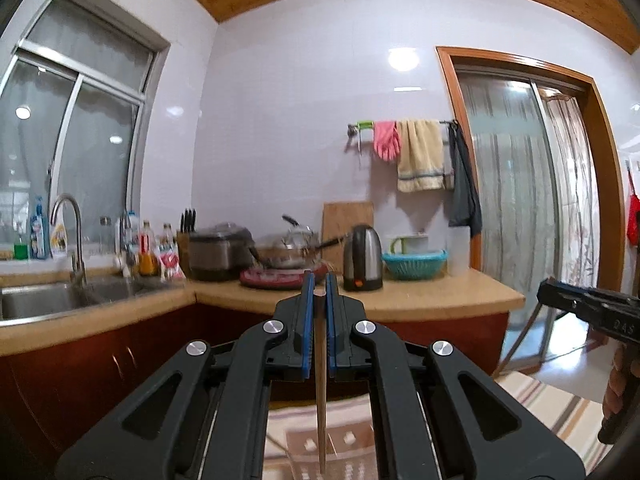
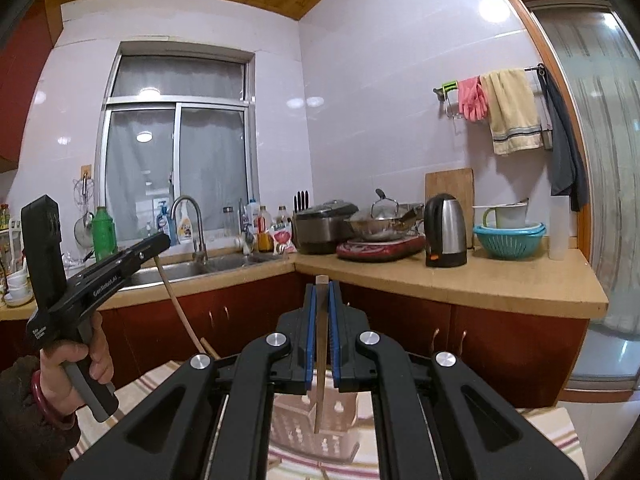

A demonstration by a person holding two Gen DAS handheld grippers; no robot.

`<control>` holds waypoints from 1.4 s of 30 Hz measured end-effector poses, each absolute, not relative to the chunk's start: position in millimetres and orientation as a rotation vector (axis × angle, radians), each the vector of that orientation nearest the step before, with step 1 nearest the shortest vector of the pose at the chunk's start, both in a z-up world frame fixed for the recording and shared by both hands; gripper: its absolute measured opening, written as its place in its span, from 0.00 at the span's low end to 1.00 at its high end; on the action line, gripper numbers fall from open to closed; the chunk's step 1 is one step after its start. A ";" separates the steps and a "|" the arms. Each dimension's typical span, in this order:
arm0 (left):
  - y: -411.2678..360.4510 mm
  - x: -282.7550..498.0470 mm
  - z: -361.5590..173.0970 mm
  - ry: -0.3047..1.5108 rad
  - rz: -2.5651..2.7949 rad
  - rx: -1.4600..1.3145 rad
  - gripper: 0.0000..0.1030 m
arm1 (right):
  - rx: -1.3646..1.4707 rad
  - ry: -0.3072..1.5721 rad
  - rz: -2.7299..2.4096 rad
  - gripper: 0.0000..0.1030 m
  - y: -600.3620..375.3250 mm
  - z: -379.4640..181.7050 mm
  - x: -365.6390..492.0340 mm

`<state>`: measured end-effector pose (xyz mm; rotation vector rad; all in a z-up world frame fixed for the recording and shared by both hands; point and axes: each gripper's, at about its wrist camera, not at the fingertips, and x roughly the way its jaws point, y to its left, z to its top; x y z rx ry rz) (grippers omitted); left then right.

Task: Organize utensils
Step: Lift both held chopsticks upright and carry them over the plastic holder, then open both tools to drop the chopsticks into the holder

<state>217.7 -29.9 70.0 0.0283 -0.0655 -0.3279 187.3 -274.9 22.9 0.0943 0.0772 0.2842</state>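
Through the left wrist camera we saw the left gripper [image 1: 319, 286] with its blue-padded jaws pressed in on a wooden chopstick [image 1: 321, 392], which hung straight down between them, its top end just showing above the pads and its thin tip ending over a perforated utensil holder [image 1: 340, 456] on a striped cloth [image 1: 560, 408]. Beyond the jaws ran a tan countertop [image 1: 440, 300] carrying a steel kettle [image 1: 362, 258], a teal basket [image 1: 414, 264], a wok [image 1: 292, 250] and a rice cooker [image 1: 220, 250], with a sink [image 1: 48, 300] at the left. At the right edge we caught part of the right gripper [image 1: 544, 294] and the hand [image 1: 618, 384] holding it; its jaws were not visible from there. Through the right wrist camera we saw the right gripper [image 2: 322, 285] pinching a second chopstick [image 2: 320, 380], darker, also hanging down, slightly slanted, its tip in front of the utensil holder [image 2: 332, 420] below. At the left of that view a hand [image 2: 76, 364] held the left gripper [image 2: 158, 244] by its handle, and the pale chopstick [image 2: 180, 308] dropped from its closed tip towards the cloth [image 2: 152, 384].
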 end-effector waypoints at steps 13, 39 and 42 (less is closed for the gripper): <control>-49.4 290.6 29.1 0.033 -0.329 0.021 0.06 | 0.114 0.188 0.296 0.06 -263.0 -14.2 267.1; -18.5 284.0 -46.2 0.246 -0.294 0.016 0.79 | 0.053 0.253 0.196 0.57 -256.5 -50.4 247.5; -16.3 277.3 -45.3 0.256 -0.300 0.018 0.79 | 0.047 0.248 0.182 0.59 -257.3 -47.8 236.5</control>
